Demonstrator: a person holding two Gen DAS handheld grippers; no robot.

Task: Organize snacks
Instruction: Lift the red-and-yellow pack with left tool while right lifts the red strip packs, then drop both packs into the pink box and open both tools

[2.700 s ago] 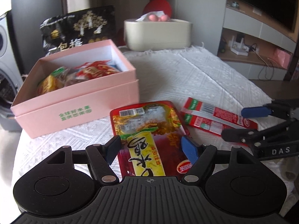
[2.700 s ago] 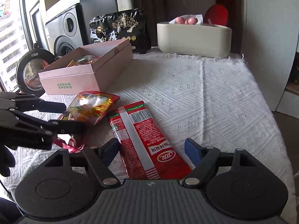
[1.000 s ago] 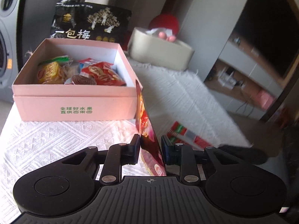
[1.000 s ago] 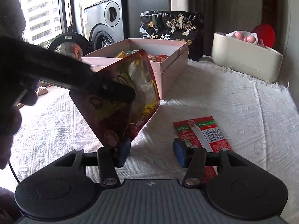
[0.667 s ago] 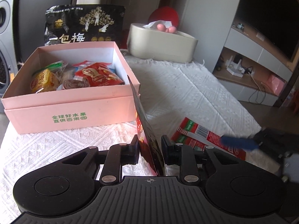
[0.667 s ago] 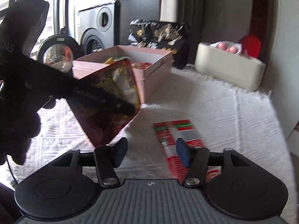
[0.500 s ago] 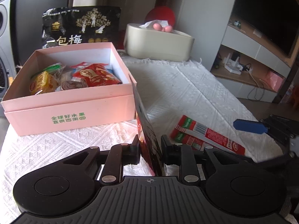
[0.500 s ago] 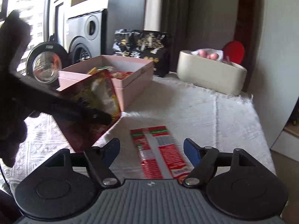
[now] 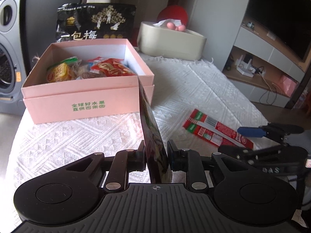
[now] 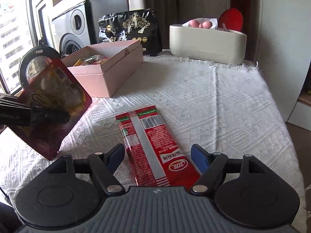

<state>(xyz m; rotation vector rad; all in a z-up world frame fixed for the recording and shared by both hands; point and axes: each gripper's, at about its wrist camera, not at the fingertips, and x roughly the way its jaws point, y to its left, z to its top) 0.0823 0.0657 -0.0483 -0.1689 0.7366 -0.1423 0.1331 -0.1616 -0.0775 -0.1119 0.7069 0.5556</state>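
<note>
My left gripper (image 9: 156, 156) is shut on a red and yellow snack pouch (image 9: 150, 128), held upright and edge-on above the cloth, just in front of the open pink box (image 9: 87, 101) that holds several snacks. In the right wrist view the same pouch (image 10: 52, 97) hangs at the left in the left gripper (image 10: 58, 116). A long red snack packet (image 10: 149, 141) lies flat on the cloth. My right gripper (image 10: 157, 153) stands open with its fingers either side of the packet's near end, pads clear of it. The left wrist view shows the packet (image 9: 213, 130) beside the right gripper (image 9: 240, 139).
A black snack bag (image 9: 95, 25) stands behind the pink box, and a cream tissue box (image 9: 171, 42) sits at the back of the table. The white tablecloth (image 10: 213, 101) covers the table. A washing machine (image 10: 73, 27) is at the left, shelves (image 9: 258, 62) at the right.
The left gripper lifted the pouch off the cloth and still holds it upright. The right gripper's jaws widened, and it shifted away from the pouch to over the long red packet.
</note>
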